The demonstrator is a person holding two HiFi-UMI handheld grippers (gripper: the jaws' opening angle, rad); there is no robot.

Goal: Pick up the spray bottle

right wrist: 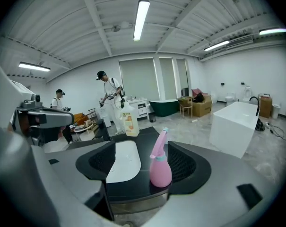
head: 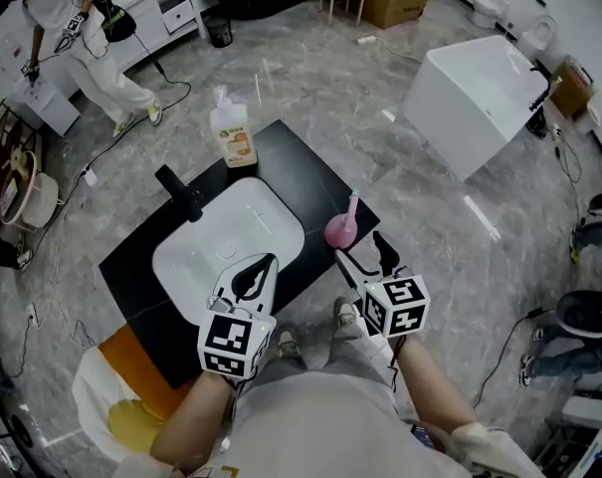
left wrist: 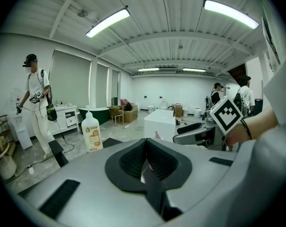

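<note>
The pink spray bottle (head: 342, 227) stands upright at the right edge of a black countertop (head: 301, 182). My right gripper (head: 365, 257) is open just short of it, at the counter's near right corner. In the right gripper view the spray bottle (right wrist: 160, 167) stands between the spread jaws, closer to the right one, with the right gripper (right wrist: 145, 163) holding nothing. My left gripper (head: 253, 277) hovers over the near rim of the white sink (head: 196, 267), jaws together and empty. The left gripper (left wrist: 145, 148) view looks across the room, a sliver of pink showing between the pads.
A black faucet (head: 181, 192) rises at the sink's left. A white soap bottle (head: 234, 132) with an orange label stands at the counter's far corner. A white tub (head: 477, 98) sits on the floor to the right. A person (head: 82, 28) stands far left.
</note>
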